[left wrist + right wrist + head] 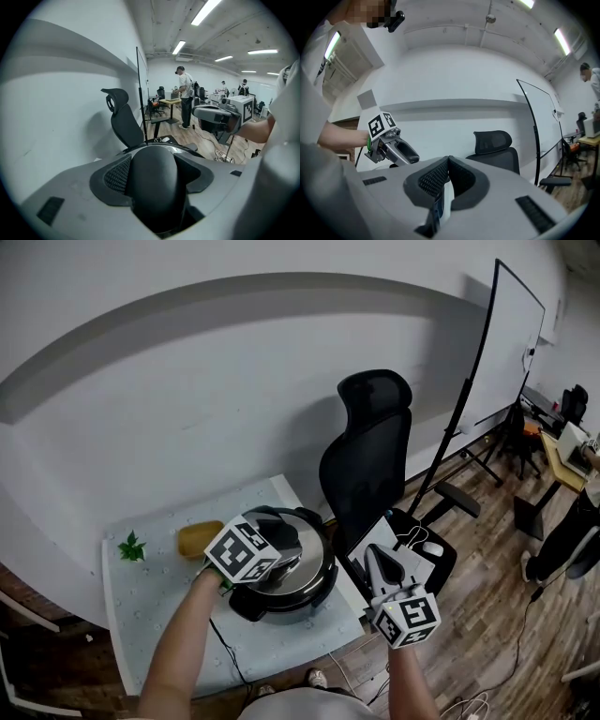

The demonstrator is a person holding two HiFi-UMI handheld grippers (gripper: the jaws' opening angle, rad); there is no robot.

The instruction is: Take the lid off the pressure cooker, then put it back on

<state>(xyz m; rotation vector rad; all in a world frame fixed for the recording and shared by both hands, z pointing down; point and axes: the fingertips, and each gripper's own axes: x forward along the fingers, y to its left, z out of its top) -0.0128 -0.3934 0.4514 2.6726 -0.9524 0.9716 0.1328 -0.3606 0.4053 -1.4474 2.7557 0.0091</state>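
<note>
Head view has the pressure cooker (314,585) at the middle of the white table (159,606), its steel lid (305,554) seated on it as far as I can tell. I judge the lid heavy, rigid and slick on the metal, so the black lid handle (157,187) is the place to hold. The left gripper (277,535) pitches down from 8 o'clock, jaws wide and clamped on that handle. The right gripper (373,559) hangs level at 4 o'clock, jaws pressed together and empty.
</note>
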